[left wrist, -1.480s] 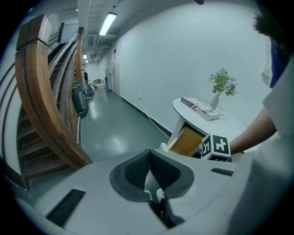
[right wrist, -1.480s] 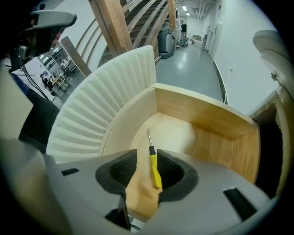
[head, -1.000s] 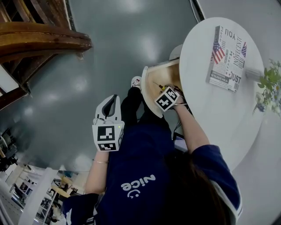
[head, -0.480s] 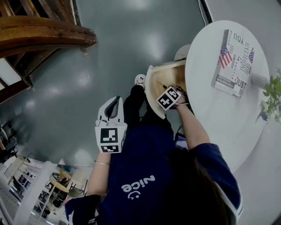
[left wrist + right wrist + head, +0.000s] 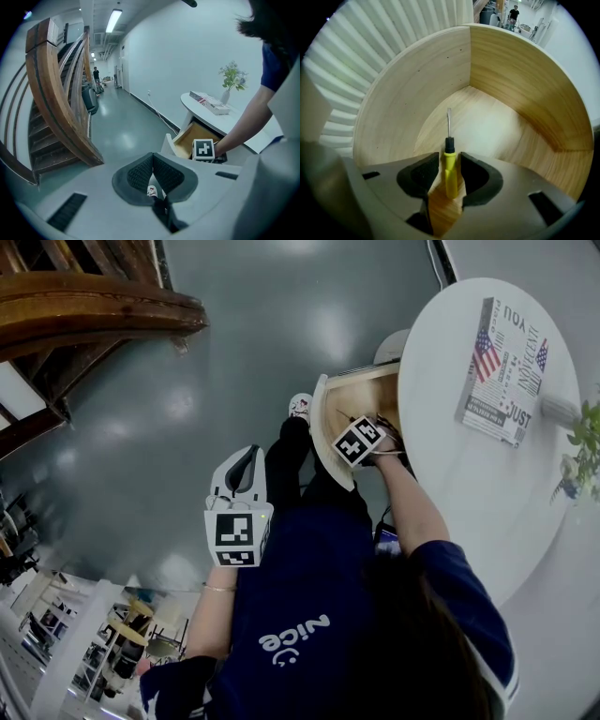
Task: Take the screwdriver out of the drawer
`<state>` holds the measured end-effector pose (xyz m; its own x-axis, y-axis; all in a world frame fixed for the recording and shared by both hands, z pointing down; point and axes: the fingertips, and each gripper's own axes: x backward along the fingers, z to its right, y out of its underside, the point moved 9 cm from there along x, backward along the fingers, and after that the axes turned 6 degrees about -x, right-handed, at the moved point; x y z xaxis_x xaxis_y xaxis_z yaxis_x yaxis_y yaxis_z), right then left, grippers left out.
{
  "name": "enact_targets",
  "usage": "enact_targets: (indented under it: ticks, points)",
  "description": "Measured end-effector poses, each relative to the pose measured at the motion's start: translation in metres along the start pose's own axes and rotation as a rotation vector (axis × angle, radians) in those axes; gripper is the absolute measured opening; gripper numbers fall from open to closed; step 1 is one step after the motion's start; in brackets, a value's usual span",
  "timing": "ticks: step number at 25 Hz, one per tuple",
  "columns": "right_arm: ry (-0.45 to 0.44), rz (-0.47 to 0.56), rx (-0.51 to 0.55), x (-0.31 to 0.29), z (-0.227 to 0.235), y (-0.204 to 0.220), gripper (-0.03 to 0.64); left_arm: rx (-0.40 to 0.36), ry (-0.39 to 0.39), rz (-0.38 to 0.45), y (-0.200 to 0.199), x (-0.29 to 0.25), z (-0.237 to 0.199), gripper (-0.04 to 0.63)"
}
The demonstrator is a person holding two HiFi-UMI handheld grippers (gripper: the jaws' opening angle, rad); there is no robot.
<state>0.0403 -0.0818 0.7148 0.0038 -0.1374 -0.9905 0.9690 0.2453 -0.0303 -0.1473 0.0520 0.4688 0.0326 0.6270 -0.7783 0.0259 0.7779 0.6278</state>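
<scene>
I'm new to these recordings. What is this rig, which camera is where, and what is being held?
No robot here: a person holds a two-jaw tool in each hand. The head view looks steeply down from the person's head; the other two cameras ride on the tools and look along their jaws. The right tool reaches into an open wooden drawer of a round white table, its jaws either side of a yellow-handled screwdriver, apparently not yet clamped. The left tool hangs aside, jaws together, empty. A book lies on the table.
</scene>
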Motion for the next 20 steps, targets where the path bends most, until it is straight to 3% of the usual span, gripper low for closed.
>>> enact_targets:
  ticks: [8,20]
  points:
    - [0.04,-0.01,-0.012,0.0,0.004,-0.002,0.084,0.008,-0.007,-0.007,0.007,0.005,-0.001,0.005]
    - [0.088,0.044,-0.024,0.01,-0.006,0.005,0.081,-0.007,0.003,0.018,0.008,0.009,0.001,0.005]
